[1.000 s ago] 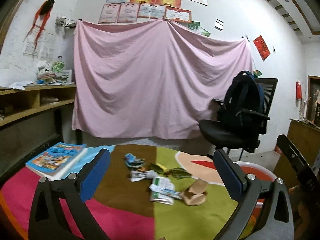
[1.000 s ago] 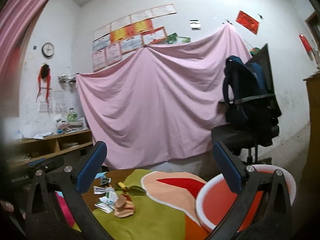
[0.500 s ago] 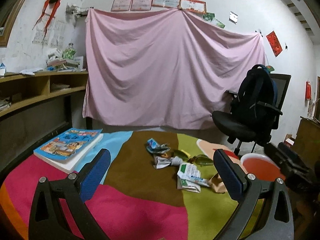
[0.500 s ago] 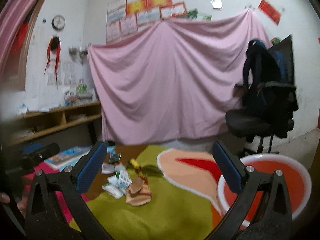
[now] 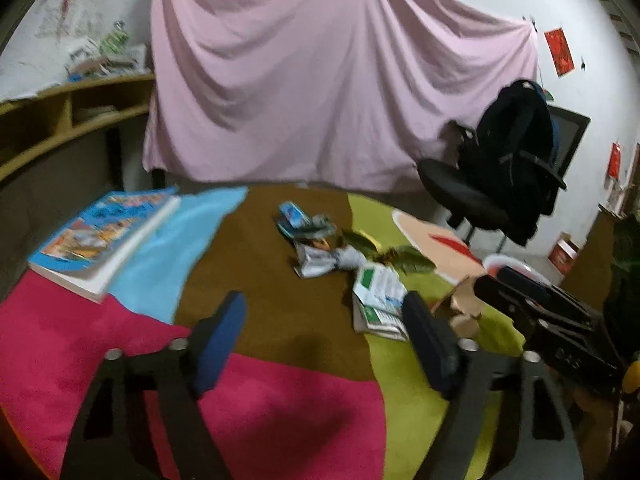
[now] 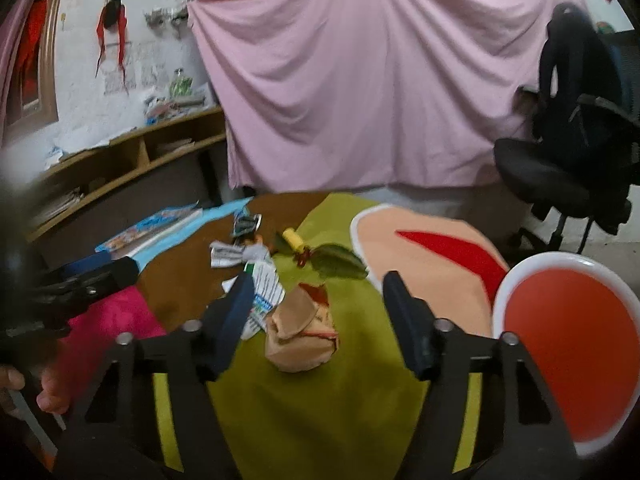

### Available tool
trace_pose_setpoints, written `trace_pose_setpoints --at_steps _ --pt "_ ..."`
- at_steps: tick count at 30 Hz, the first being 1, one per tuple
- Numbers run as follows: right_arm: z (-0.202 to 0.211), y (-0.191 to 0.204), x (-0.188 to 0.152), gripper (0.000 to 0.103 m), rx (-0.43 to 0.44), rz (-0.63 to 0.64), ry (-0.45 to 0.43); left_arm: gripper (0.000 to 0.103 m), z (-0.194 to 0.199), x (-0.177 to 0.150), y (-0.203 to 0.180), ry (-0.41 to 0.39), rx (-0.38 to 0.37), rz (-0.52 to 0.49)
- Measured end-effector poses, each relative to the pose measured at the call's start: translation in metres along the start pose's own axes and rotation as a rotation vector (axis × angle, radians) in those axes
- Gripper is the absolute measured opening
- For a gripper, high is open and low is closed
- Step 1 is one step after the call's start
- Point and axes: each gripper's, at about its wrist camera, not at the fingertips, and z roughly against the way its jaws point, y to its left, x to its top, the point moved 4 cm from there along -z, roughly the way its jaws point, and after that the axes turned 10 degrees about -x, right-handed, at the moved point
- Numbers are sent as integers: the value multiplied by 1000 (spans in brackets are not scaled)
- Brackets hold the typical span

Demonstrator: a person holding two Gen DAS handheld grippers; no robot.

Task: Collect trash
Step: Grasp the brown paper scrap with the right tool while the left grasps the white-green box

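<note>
While both sets of jaws are closing, neither presses on anything: the right gripper [image 6: 318,304] stands parted with the crumpled brown paper bag [image 6: 301,332] between its fingers, no pad touching it, and the left gripper [image 5: 326,334] is parted over bare brown cloth. The bag lies on the green part of the table cloth [image 6: 320,420], toward the table's right edge beside the red basin [image 6: 568,344]. Wrappers [image 5: 316,240] and a white-green packet [image 5: 380,296] lie just beyond the left gripper's right finger [image 5: 430,344].
</note>
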Motion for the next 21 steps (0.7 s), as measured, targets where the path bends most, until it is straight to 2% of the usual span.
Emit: trace_pose_setpoints --at_steps 1,5,7,9,15,18,21 --pt "-2 0 -1 76 8 -1 11 65 -4 -1 0 20 -14 2" --pt "-9 1 -4 65 40 -3 57 46 -17 -4 -5 92 -73 10" --pt "-11 3 -4 49 52 -1 72 40 -24 -5 -7 124 -101 25" --pt "-12 5 -5 38 62 5 80 36 -30 -6 -9 151 -131 49" --pt "-10 8 -4 34 54 17 77 25 -46 -4 -15 213 -181 126" --pt "-9 6 -4 33 49 8 73 14 -54 -4 -16 249 -153 130" --pt "-9 4 -4 33 50 -1 73 10 -58 -5 -18 260 -153 138"
